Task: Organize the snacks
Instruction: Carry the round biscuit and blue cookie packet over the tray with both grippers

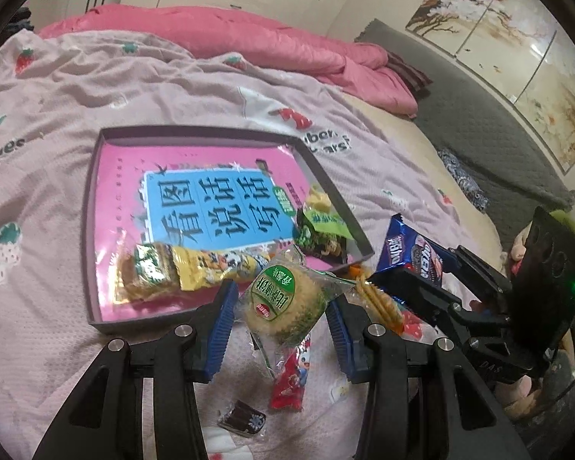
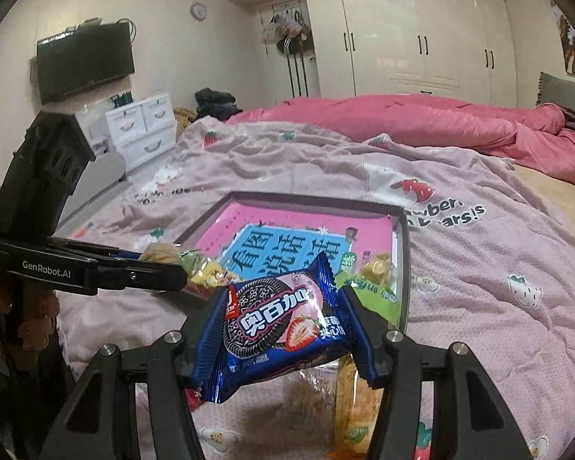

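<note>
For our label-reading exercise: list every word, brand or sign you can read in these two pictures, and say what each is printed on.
"看图说话写话": book cover in the tray.
"奥百加": blue cookie packet in the right gripper.
"GenRobot.AI": left gripper.
"...ars!s": bedspread, first letters creased.
Green label on the round cake packet in the left gripper: too blurred.
Other wrappers: too small.

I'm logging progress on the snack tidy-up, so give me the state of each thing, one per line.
Left gripper: shut on round biscuit pack, lifted.
Right gripper: shut on blue cookie pack, lifted.
Box: open, holding snacks.
Red wrapper: loose on the blanket.
</note>
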A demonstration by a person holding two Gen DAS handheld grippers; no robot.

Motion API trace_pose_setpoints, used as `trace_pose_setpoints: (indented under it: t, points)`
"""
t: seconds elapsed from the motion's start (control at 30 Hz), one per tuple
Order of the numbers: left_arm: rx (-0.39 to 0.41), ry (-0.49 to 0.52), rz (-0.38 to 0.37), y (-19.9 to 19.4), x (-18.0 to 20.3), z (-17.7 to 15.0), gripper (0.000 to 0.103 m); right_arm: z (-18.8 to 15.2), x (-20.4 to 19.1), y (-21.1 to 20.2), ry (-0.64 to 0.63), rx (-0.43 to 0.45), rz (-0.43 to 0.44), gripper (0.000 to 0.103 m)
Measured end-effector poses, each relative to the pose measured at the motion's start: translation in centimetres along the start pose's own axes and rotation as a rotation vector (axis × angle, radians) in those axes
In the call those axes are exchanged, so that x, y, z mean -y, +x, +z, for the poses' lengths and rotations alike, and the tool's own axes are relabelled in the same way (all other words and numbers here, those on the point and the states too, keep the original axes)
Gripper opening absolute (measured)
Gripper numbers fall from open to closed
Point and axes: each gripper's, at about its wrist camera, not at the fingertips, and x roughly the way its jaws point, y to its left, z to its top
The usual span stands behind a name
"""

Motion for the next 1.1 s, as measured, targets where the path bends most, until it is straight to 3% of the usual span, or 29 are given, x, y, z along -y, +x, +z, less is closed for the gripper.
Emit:
trace_pose_setpoints:
  t: [0.43,1.1]
  points:
    - [0.083,-0.023,0.044,-2.5,-0.5,1.4,0.047,1.4,0.8,-1.1,0.028,0.080,-0.012,0.058]
    - [0.184,-0.080,0.187,-4.2,-4.0,3.5,0.047,2.7,2.4,-0.6,0.068,0.120,-0.037,0.058]
